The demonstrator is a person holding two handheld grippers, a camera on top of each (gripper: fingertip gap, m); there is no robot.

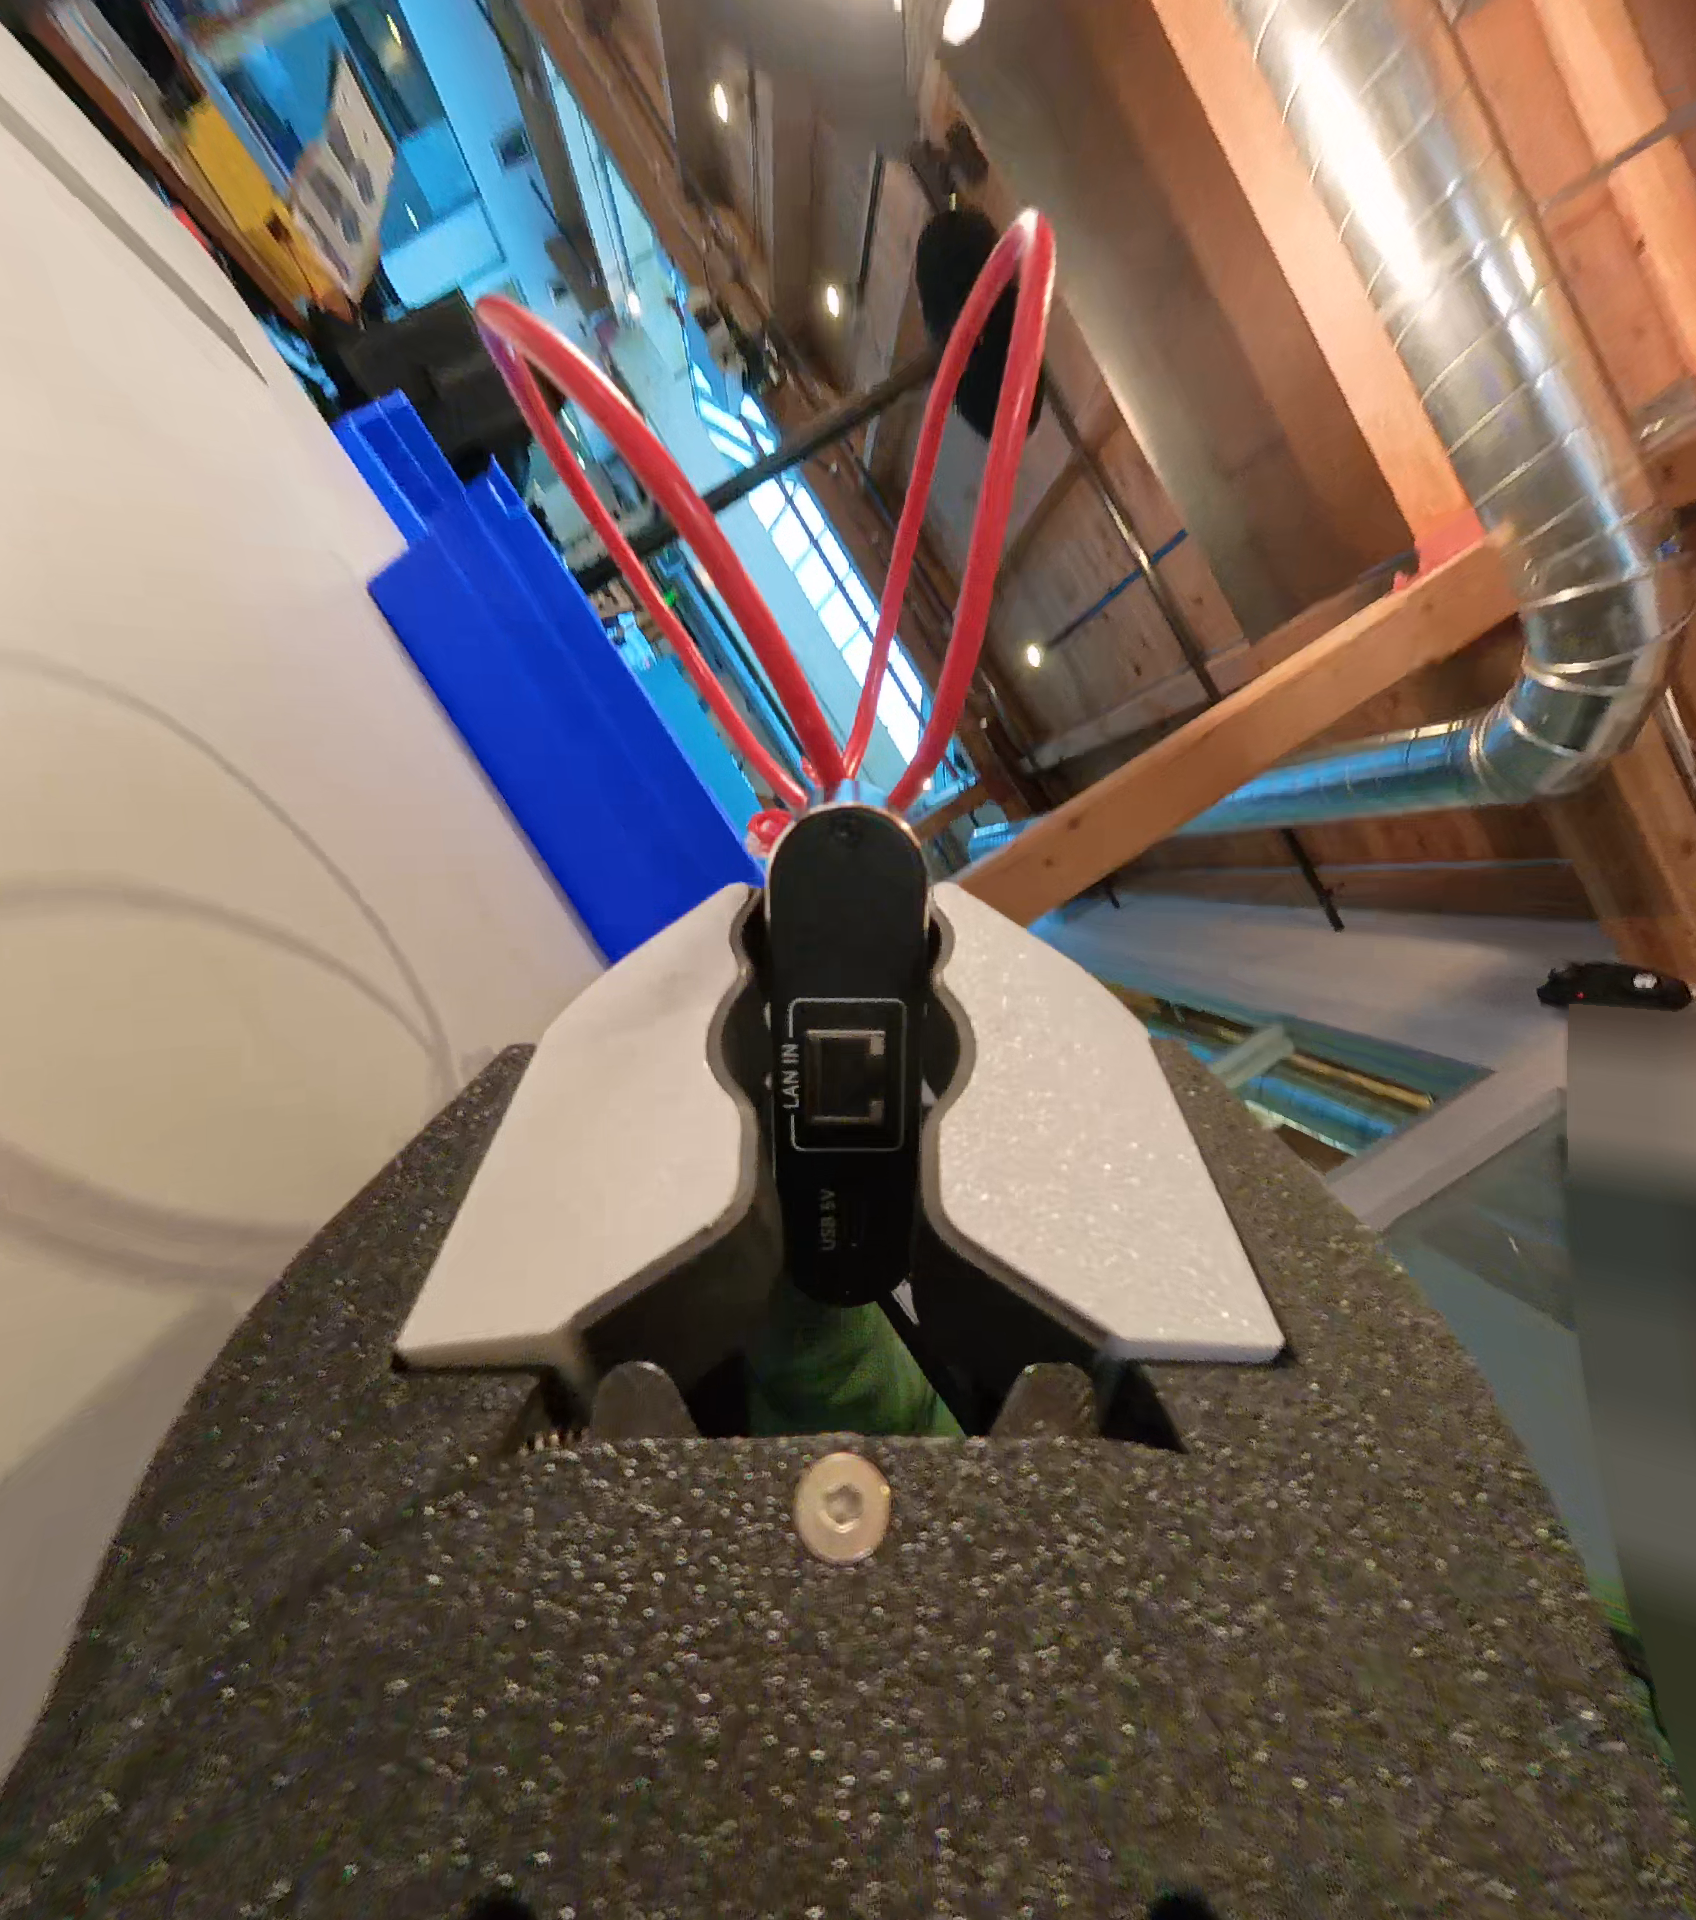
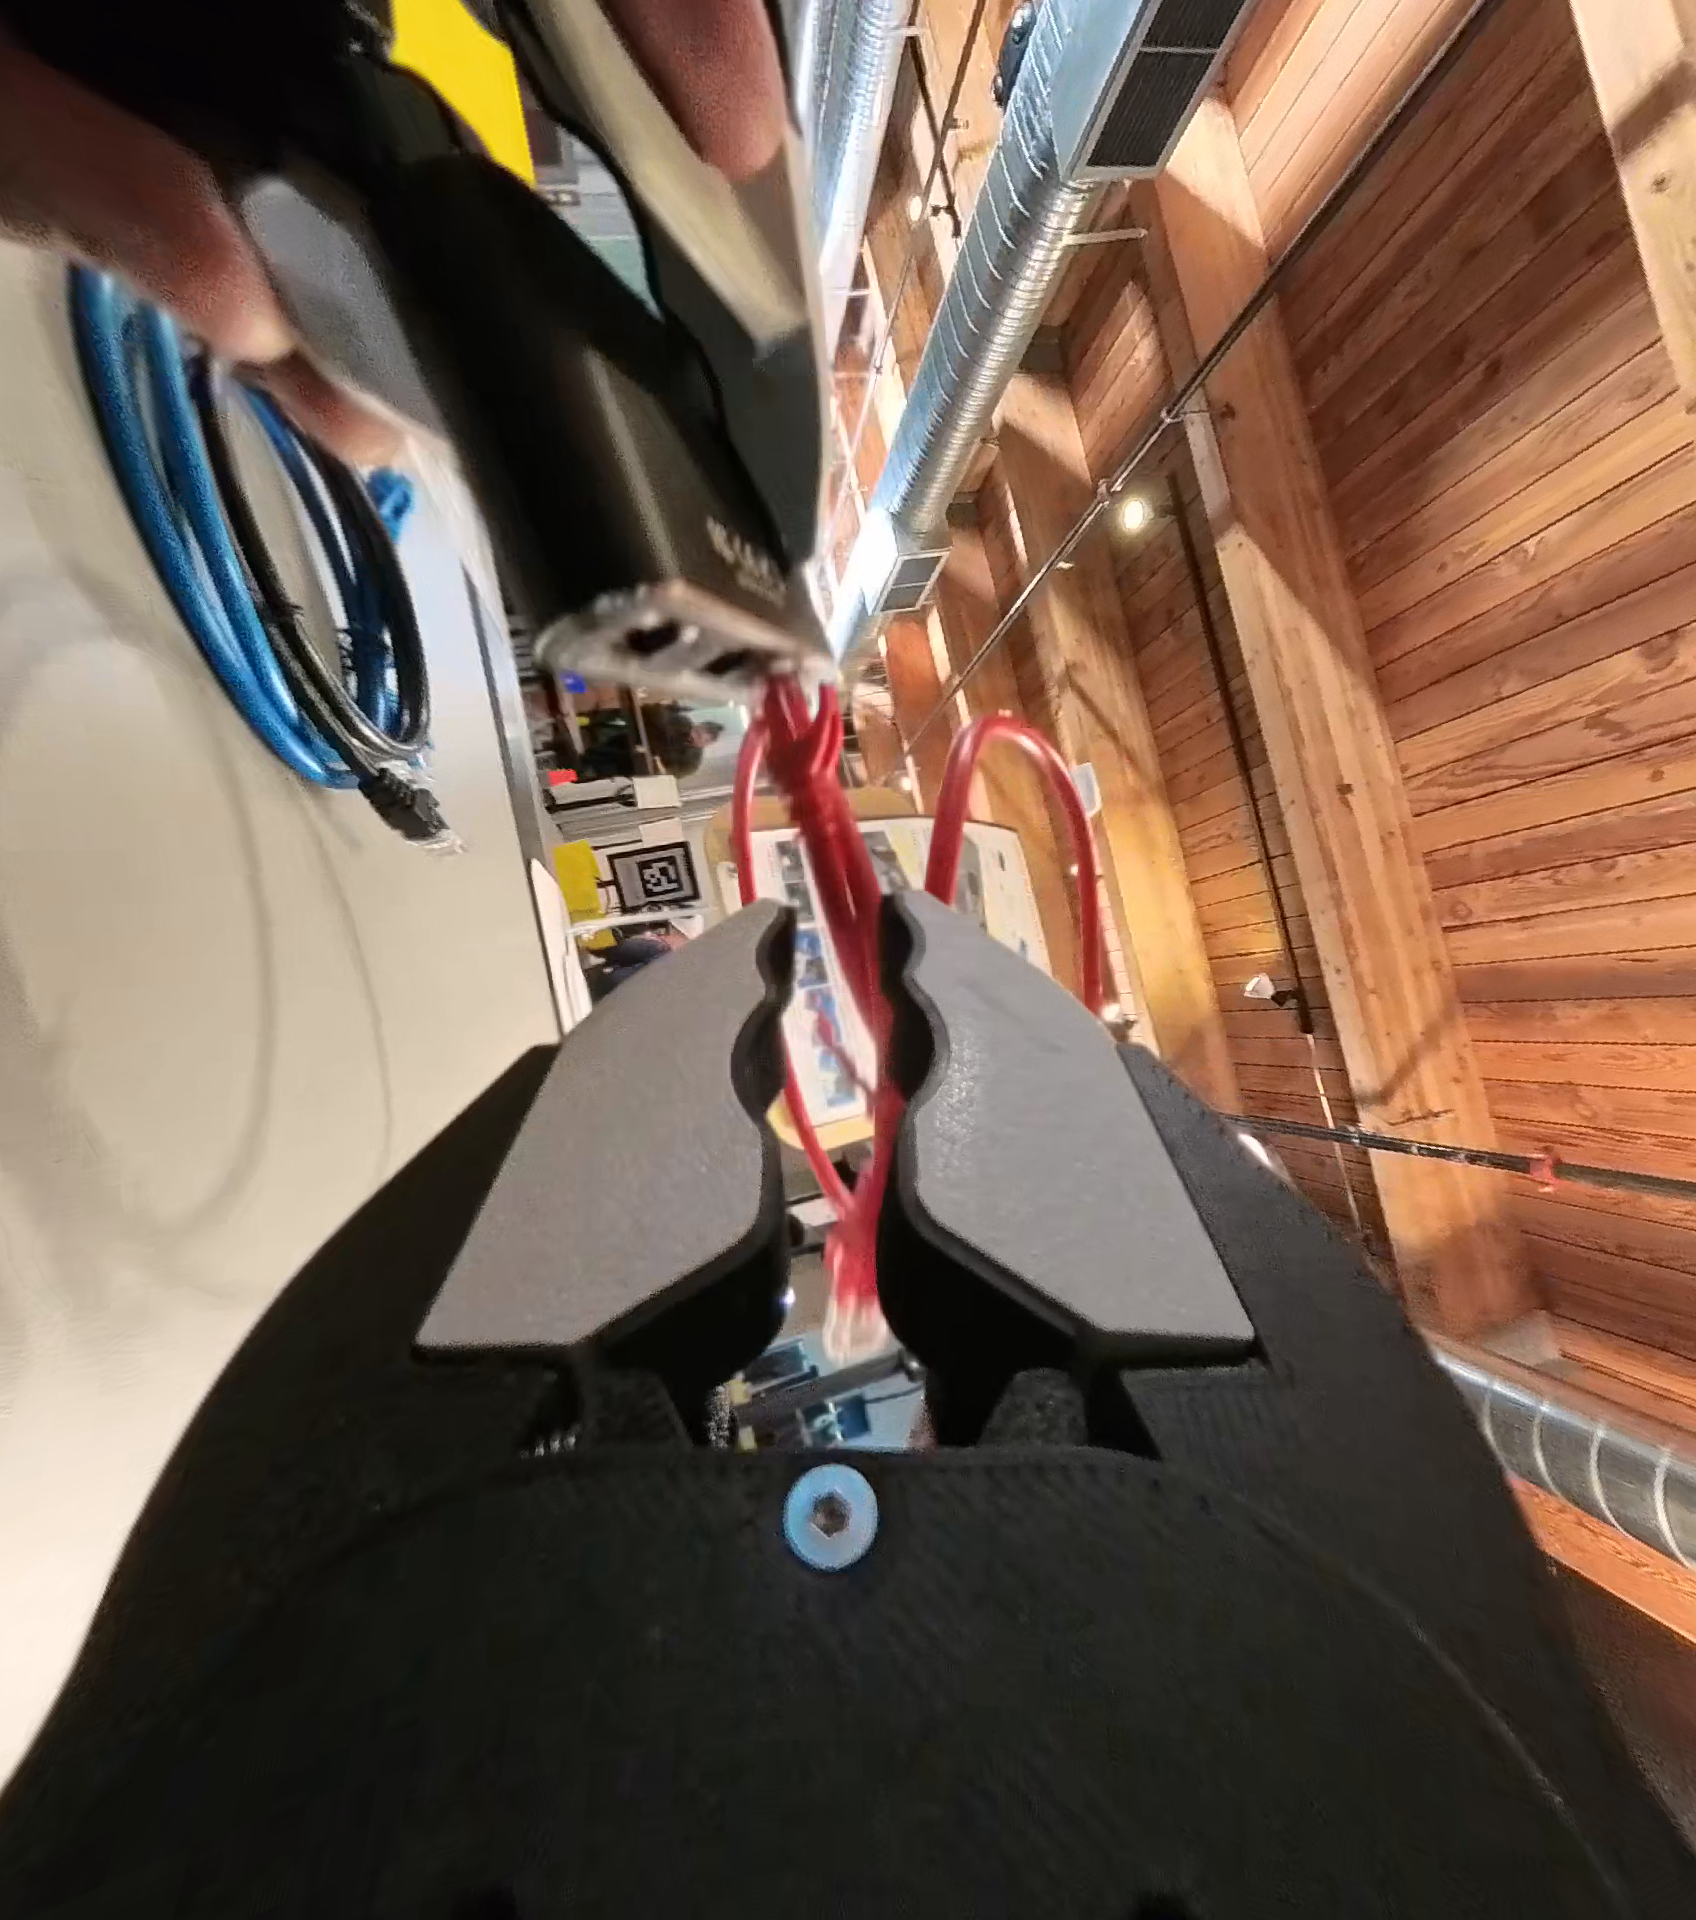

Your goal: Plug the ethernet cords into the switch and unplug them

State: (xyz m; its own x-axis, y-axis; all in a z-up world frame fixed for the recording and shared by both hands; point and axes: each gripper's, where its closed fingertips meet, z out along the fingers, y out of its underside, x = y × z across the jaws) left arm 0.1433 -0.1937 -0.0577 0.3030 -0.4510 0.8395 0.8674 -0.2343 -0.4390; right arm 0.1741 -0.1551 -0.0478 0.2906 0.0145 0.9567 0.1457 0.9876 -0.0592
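Two red ethernet cords (image 1: 678, 540) loop up from the far end of the black switch (image 1: 846, 1049), one arching toward the upper left of the left wrist view, the other (image 1: 969, 488) toward the upper middle, both plugged in behind the switch's rounded top. The switch stands on end at the centre of that view, its near end face showing one empty port in a printed outline, and the left tongs (image 1: 846, 914) are clamped on it, their grey fingers (image 1: 636, 1143) pressed against both of its sides. In the right wrist view the same switch (image 2: 615, 457) appears blurred in the upper left, its metallic port face (image 2: 667, 649) turned downward, with the red cords (image 2: 802, 769) hanging from it. One cord end with a clear plug (image 2: 849, 1320) lies in the gap of the right tongs (image 2: 833, 914), whose black fingers (image 2: 636, 1132) stand slightly apart; whether they pinch the cord cannot be told. A coil of blue and black cables (image 2: 231, 582) lies on the white surface (image 2: 148, 1039) at the left of the frame. A blue bin (image 1: 511, 665) sits on the white surface (image 1: 96, 727) left of the switch in the left wrist view. Silver ducting (image 1: 1446, 343) and wooden beams (image 1: 1270, 707) fill the right.
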